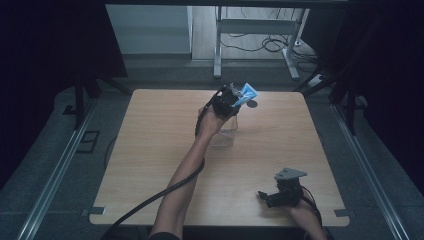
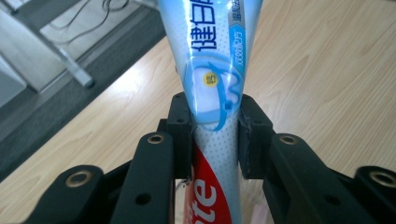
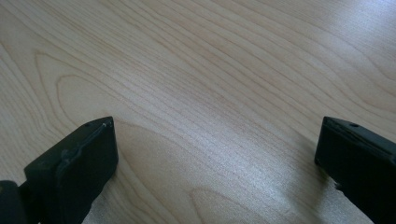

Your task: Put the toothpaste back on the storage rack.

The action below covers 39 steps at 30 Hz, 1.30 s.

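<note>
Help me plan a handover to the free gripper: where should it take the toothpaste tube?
Probably the flat blue crimped end of the toothpaste tube, coming from the table's far right side: it sticks out clear beyond the left gripper, whose pads pinch the middle. The right gripper is open.

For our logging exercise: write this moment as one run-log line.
left gripper: shut on toothpaste tube, held above clear cup | right gripper: open, empty, near front edge of table
</note>
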Each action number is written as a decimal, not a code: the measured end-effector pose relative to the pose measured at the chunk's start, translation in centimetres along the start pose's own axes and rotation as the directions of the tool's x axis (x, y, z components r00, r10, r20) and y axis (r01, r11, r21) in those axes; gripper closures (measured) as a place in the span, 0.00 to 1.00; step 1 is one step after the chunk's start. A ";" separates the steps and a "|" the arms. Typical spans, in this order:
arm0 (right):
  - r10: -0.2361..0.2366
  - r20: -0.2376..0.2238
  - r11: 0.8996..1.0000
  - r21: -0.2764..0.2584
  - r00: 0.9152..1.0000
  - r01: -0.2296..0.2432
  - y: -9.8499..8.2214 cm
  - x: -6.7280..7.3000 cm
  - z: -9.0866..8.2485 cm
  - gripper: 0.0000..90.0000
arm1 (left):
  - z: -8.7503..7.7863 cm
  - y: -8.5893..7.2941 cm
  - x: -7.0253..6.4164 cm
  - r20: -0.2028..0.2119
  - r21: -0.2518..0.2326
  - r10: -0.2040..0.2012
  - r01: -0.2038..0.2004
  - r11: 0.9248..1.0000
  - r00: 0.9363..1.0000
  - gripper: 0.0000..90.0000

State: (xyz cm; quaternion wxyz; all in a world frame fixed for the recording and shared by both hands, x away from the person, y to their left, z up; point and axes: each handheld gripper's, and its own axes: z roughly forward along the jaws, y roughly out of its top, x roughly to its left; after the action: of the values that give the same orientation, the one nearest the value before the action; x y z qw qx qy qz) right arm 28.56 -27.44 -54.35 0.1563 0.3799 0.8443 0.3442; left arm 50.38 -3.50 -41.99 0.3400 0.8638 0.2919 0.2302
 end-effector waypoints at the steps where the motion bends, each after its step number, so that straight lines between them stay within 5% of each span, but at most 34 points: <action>1: 0.000 0.000 1.000 0.000 1.000 0.000 0.0 0.0 0.0 0.00 | 0.0 0.0 0.1 0.000 0.015 -0.008 0.008 1.000 1.000 0.78; 9: 0.000 0.000 1.000 0.000 1.000 0.000 0.0 0.0 0.0 0.00 | 0.2 -0.1 0.3 -0.019 0.127 -0.035 0.037 0.991 0.999 0.72; 17: 0.000 0.000 1.000 0.000 1.000 0.000 0.0 0.0 0.0 0.00 | 0.1 0.3 0.4 0.001 0.177 -0.081 0.080 0.981 0.997 0.71; 39: -0.001 0.000 1.000 0.001 1.000 0.001 0.0 0.0 0.0 0.00 | -1.6 -0.2 1.1 0.021 0.130 -0.166 0.162 0.978 0.986 0.47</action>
State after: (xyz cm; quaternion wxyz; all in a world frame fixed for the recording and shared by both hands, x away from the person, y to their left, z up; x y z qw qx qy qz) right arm 28.55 -27.43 -54.35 0.1565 0.3798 0.8444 0.3438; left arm 50.17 -1.90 -40.86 0.3066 0.8603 0.3708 0.1684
